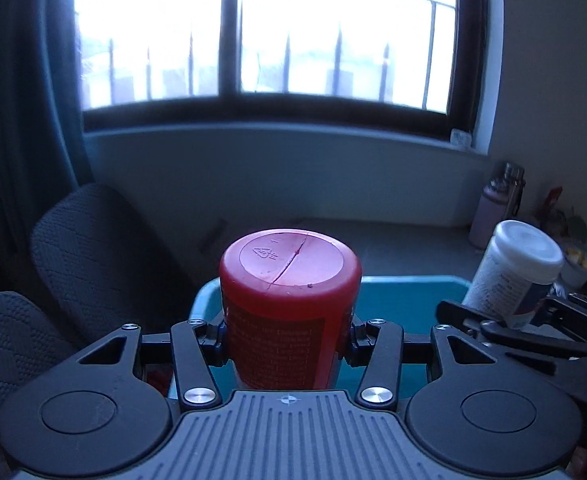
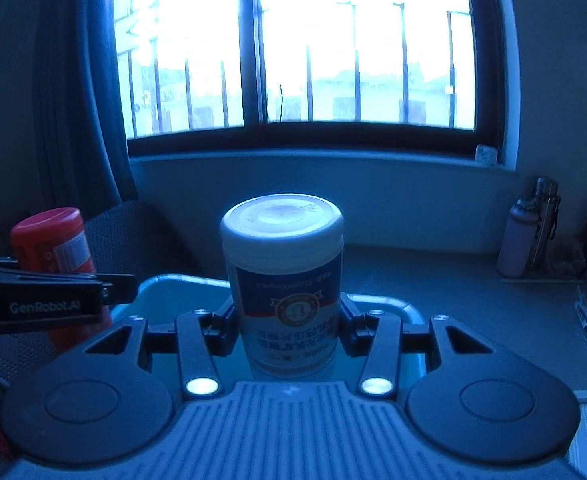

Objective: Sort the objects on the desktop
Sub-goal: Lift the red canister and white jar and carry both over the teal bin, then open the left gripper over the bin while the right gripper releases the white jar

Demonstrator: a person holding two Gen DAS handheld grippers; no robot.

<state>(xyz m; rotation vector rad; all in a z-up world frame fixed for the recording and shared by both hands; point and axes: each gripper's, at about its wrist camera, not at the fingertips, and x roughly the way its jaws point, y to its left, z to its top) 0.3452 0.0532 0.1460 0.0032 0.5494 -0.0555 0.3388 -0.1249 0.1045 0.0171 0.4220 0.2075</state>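
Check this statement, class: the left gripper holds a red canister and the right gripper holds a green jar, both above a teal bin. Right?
Not quite. The right gripper holds a white-lidded jar with a blue label, as the right wrist view shows. The left gripper does hold the red canister, above the teal bin.

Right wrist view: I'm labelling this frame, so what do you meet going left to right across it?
Red jar held in the left gripper → white-lidded jar clamped in the right gripper, over the blue bin → pink bottle by the wall.
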